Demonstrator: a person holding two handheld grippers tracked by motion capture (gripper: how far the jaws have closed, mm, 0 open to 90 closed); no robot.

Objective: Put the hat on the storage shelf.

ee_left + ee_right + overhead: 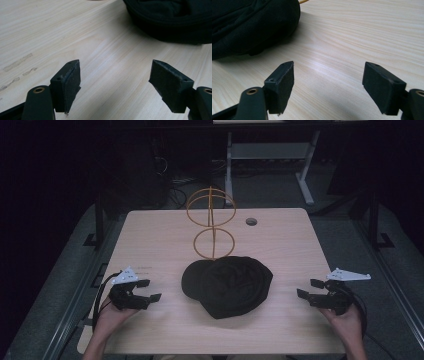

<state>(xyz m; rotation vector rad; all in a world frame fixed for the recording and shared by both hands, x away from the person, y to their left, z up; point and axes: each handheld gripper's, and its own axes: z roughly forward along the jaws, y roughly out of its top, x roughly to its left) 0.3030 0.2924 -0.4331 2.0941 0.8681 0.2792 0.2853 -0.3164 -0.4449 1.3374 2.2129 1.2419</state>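
A soft black fabric cap lies at centre frame on the pale wooden table, below an orange wire stand. The left gripper and right gripper, jaws apart and empty, flank it. Likely light and floppy; the brim edge looks best to pinch. No writing legible.

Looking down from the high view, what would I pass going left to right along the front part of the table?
Left tongs, open → black cap lying in the middle → right tongs, open. All sit on the wooden table, neither tongs touching the cap.
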